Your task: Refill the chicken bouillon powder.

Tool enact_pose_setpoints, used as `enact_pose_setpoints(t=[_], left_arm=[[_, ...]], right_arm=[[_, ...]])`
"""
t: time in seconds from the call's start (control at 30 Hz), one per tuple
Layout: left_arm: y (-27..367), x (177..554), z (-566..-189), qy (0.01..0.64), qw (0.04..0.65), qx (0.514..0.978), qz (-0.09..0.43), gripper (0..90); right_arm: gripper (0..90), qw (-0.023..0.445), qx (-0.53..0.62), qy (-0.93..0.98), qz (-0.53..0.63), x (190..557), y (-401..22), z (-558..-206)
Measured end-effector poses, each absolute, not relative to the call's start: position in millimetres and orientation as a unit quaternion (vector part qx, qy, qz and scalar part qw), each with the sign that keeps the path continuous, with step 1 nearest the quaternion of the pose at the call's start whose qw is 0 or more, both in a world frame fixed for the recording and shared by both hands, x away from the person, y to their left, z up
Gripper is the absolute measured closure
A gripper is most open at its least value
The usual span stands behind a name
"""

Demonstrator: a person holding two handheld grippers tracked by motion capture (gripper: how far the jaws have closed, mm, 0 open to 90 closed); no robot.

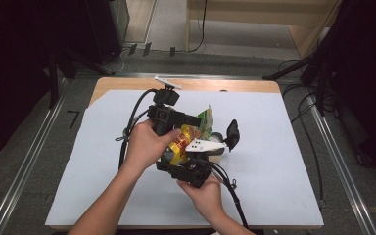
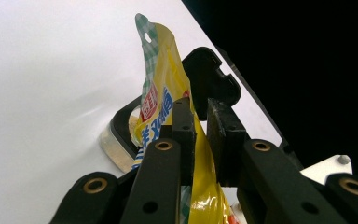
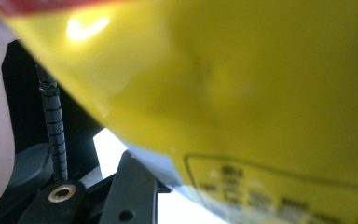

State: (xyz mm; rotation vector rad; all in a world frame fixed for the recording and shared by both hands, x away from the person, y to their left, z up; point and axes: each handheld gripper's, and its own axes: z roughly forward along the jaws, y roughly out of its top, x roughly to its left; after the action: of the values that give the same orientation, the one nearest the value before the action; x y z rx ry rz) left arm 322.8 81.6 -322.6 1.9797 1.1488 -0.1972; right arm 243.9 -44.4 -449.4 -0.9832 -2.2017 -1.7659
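Left gripper view: left gripper (image 2: 196, 126) jaws pinch yellow snack packet (image 2: 161, 100), its top rising beyond them over white table (image 2: 42, 84). Right gripper (image 1: 192, 171) apparently grips packet's lower end; contact unclear.

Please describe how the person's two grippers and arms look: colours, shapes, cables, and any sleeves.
Both grippers are black. The left gripper carries a grey three-cornered plate on top; the right gripper has a white one. A black cable trails from each. The left gripper view shows flat black fingers on link bars with brass-coloured pivots. The forearms are bare, no sleeves in view.
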Motion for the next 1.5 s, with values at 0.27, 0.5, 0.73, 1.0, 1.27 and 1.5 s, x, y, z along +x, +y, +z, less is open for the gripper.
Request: enact_pose_setpoints(t=[0.27, 0.5, 0.73, 1.0, 1.27, 1.5], left_arm=[[82.1, 323.5, -322.9, 0.457, 0.41, 0.785, -0.08, 82.2], [82.5, 323.8, -322.6, 0.456, 0.41, 0.786, -0.082, 82.0], [81.6, 321.5, -318.5, 0.455, 0.411, 0.786, -0.074, 82.0], [79.6, 322.5, -321.3, 0.454, 0.406, 0.789, -0.077, 81.8], [80.3, 323.0, -322.3, 0.456, 0.406, 0.788, -0.08, 81.9], [79.8, 323.1, -322.5, 0.455, 0.408, 0.787, -0.08, 81.9]], right_arm=[[70.5, 0.075, -0.328, -0.736, -0.588, 244.4, -44.6, -448.7], [70.4, 0.076, -0.327, -0.737, -0.587, 244.7, -44.4, -448.2], [70.3, 0.076, -0.322, -0.735, -0.592, 244.7, -44.6, -445.3], [70.5, 0.089, -0.327, -0.729, -0.595, 245.2, -44.7, -448.8], [70.6, 0.083, -0.325, -0.732, -0.592, 244.7, -44.7, -449.4], [70.6, 0.082, -0.326, -0.732, -0.593, 244.5, -44.8, -449.6]])
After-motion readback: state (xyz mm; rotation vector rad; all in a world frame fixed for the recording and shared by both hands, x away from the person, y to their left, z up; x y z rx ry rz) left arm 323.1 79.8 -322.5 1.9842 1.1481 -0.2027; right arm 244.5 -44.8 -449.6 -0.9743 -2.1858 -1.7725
